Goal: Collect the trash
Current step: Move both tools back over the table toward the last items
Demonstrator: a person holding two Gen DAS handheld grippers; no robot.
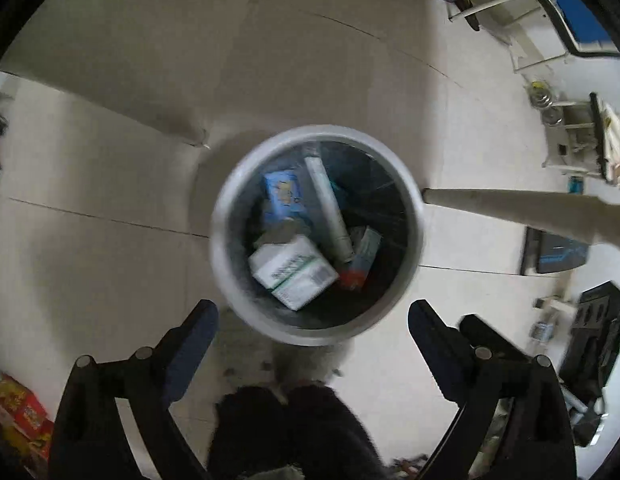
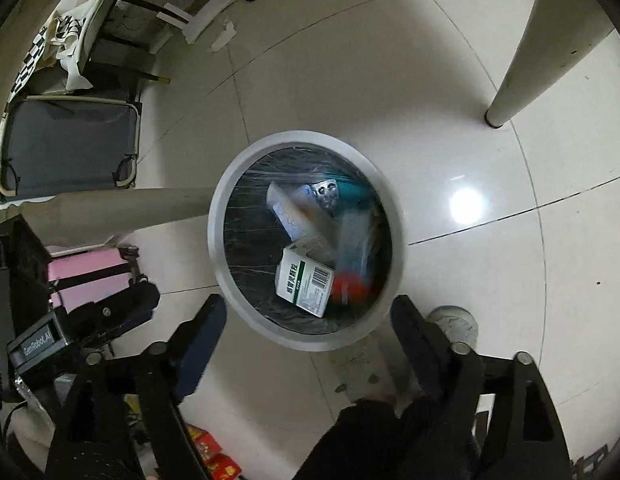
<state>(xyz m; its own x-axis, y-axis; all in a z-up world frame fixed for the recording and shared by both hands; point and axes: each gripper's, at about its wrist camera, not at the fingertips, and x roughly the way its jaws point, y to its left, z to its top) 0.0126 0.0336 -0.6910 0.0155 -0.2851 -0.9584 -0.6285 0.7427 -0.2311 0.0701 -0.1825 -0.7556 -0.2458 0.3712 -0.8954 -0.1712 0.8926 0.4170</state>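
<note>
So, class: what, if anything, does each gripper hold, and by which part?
Nothing is held. The left gripper and right gripper both hang open and empty above the trash bin.

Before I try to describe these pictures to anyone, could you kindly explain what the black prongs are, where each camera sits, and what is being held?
A person holds a two-finger gripper in each hand, with a camera on each looking along its fingers. The left gripper and right gripper both stand open and hold nothing. Both look down into a round bin on the tiled floor. Inside lie a white and green box, a blue packet and a grey tube.
</note>
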